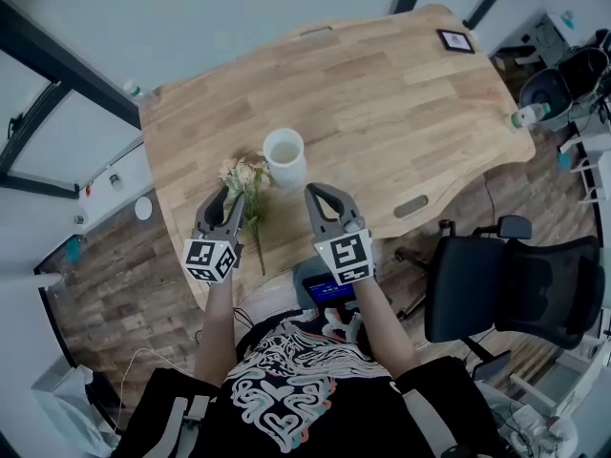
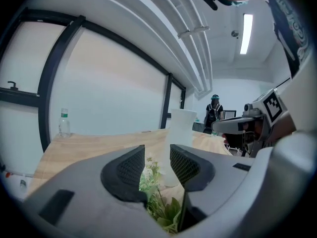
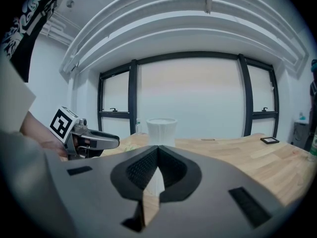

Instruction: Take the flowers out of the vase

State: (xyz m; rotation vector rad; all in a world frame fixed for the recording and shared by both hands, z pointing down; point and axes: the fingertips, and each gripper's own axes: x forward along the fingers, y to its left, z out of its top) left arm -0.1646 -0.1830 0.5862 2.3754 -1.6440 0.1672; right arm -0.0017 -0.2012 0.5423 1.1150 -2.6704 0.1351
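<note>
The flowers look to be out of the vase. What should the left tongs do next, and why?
Probably lift the left tongs clear and draw them back. The flowers lie on the table beside the vase. The jaws stand apart with the greenery between them, not pinched, so nothing seems left to carry.

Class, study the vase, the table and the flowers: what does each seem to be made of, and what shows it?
Vase: matte white with no glare; ceramic or plastic, unclear.
Table: pale wood or wood-look laminate; plank grain, satin sheen.
Flowers: pale pink blooms and green leaves; whether real or artificial cannot be told.
</note>
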